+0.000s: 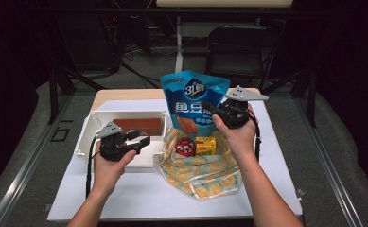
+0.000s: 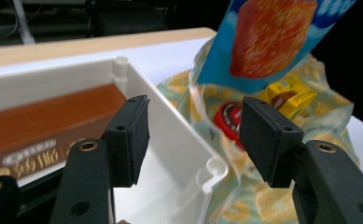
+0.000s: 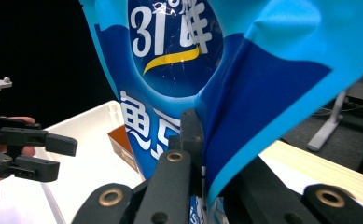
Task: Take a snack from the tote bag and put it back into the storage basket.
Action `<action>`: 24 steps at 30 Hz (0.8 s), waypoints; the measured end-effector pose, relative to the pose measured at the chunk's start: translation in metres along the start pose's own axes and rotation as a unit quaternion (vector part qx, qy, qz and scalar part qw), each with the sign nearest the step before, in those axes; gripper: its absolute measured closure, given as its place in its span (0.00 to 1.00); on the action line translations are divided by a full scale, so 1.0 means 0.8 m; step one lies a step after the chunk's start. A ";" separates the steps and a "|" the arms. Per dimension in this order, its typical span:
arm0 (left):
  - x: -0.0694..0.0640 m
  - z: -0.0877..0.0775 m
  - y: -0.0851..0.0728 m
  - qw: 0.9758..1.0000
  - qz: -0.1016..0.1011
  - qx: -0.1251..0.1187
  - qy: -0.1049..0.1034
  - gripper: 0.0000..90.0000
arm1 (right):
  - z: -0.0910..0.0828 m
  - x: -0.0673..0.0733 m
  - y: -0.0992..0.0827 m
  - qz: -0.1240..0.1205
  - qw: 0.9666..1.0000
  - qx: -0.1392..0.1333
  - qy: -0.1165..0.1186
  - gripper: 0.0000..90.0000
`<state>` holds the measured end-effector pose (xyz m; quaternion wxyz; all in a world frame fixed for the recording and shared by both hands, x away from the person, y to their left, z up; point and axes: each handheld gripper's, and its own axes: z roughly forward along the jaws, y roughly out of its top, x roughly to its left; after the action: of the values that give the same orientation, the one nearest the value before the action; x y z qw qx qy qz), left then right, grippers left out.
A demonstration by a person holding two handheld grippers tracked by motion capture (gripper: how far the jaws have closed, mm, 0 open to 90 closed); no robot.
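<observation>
Snack pouch (image 1: 194, 101): blue, pinched at its side edge by the right gripper (image 1: 218, 112), hanging above the patterned bag (image 1: 201, 176) near the table's middle. Left gripper (image 1: 136, 142): jaws spread, empty, over the white bin (image 1: 91, 125) toward the left edge. Handling judgement: keep the pinch firm and carry the pouch clear of the bag mouth before lowering into the bin

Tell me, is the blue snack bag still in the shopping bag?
Out. The right gripper holds the blue snack bag above the shopping bag.
</observation>
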<state>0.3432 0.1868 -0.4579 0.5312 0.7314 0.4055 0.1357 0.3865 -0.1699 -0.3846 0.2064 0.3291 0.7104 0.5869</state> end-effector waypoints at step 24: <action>-0.020 0.018 0.054 0.997 0.048 -0.065 -0.015 0.45 | 0.027 0.043 0.004 0.008 1.000 -0.006 0.029 1.00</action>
<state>0.3616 0.1605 -0.4218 0.5766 0.7162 0.3517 0.1761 0.3782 -0.1302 -0.3832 0.1830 0.3166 0.7095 0.6024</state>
